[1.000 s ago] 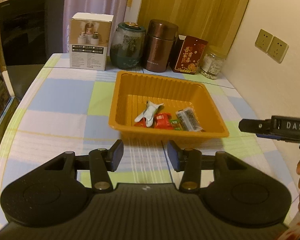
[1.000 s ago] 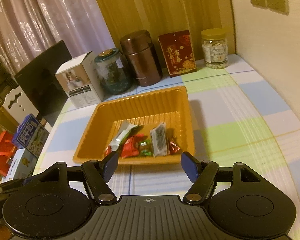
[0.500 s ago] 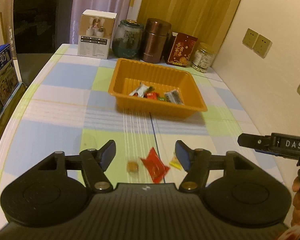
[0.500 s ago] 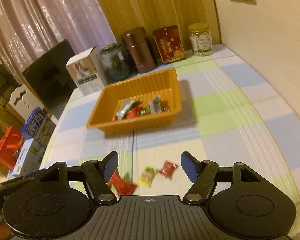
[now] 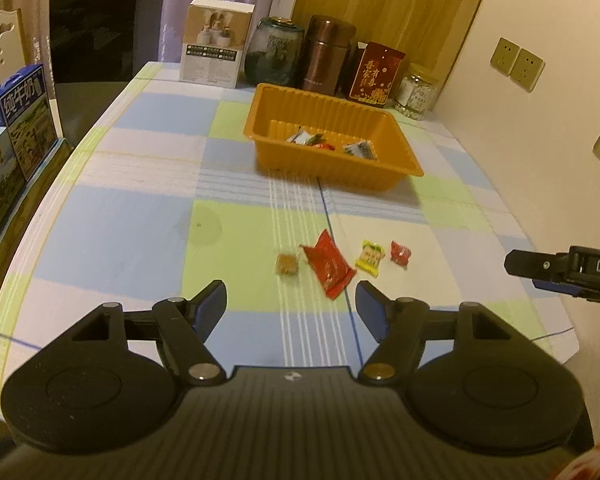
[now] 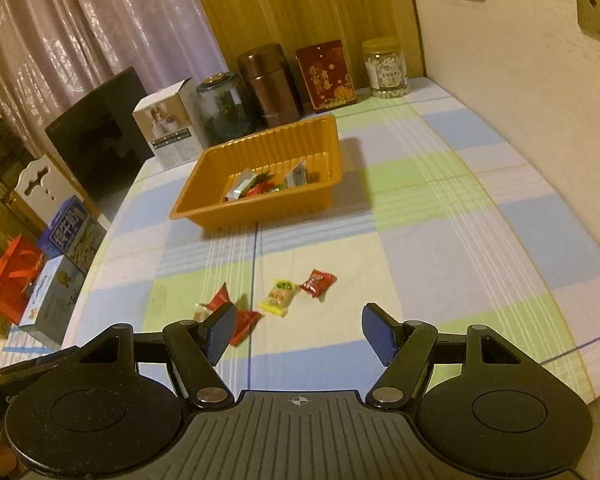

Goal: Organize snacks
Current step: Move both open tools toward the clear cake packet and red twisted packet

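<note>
Several wrapped snacks lie loose on the checked tablecloth: a brown candy (image 5: 287, 264), a red packet (image 5: 329, 266), a yellow-green candy (image 5: 370, 256) and a small red candy (image 5: 400, 254). Behind them stands the orange tray (image 5: 336, 168) with several snacks inside. My left gripper (image 5: 290, 300) hovers just short of the red packet, its jaws opening with nothing between them. My right gripper (image 6: 299, 320) is open and empty, near the yellow-green candy (image 6: 279, 292) and the small red candy (image 6: 318, 281). Its left finger hides part of the red packet (image 6: 244, 320). The tray (image 6: 260, 208) lies farther back.
Along the table's back edge stand a white box (image 5: 216, 44), a glass jar (image 5: 274, 56), a brown canister (image 5: 326, 54), a red box (image 5: 374, 76) and a small jar (image 5: 414, 92). A wall with sockets (image 5: 516, 64) borders the right side. Cartons (image 5: 20, 116) sit off the left edge.
Both grippers pulled back from the tray toward the table's near edge, and the loose snacks came into view. The left jaws widened. The right jaws kept their spread.
</note>
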Demonstrator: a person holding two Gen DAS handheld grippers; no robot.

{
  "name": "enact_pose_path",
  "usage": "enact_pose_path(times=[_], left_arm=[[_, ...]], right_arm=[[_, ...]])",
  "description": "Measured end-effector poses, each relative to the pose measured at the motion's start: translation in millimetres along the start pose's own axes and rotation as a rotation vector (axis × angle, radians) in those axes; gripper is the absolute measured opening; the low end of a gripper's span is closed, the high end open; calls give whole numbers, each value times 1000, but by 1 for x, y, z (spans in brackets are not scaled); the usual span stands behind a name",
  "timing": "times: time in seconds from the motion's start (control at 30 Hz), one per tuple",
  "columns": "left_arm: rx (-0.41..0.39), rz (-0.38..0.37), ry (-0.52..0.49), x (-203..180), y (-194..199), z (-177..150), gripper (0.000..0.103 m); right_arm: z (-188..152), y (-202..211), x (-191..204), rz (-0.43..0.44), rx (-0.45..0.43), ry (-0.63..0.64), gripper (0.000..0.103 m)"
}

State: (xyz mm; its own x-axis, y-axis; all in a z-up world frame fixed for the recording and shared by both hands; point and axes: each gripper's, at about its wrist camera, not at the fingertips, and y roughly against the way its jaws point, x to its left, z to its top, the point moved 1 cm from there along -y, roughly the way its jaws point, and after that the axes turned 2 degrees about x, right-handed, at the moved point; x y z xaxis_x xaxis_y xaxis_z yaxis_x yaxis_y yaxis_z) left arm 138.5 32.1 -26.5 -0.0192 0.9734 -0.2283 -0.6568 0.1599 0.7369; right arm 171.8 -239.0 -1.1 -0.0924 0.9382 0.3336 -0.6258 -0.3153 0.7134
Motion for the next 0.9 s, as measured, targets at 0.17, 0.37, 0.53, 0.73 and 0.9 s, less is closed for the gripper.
enact_pose_path(times=[0.17,0.37,0.53,0.73,0.9], left_arm=[[6,11,12,5,3,-8,68],[5,17,20,8,4,-13,68],[5,18,17,8,3,-14,68],[9,23,24,8,-3,-16,68],[19,26,30,10,-12,-17,68]], right_arm=[[-7,2,1,-3,6,4,69],[-12,3,1,-4,12,9,69],[-14,-2,1,-5,24,7,69],[-16,-8,-2,-11,33,-1,69],[-17,-16,-4,-15,49,-8,69]])
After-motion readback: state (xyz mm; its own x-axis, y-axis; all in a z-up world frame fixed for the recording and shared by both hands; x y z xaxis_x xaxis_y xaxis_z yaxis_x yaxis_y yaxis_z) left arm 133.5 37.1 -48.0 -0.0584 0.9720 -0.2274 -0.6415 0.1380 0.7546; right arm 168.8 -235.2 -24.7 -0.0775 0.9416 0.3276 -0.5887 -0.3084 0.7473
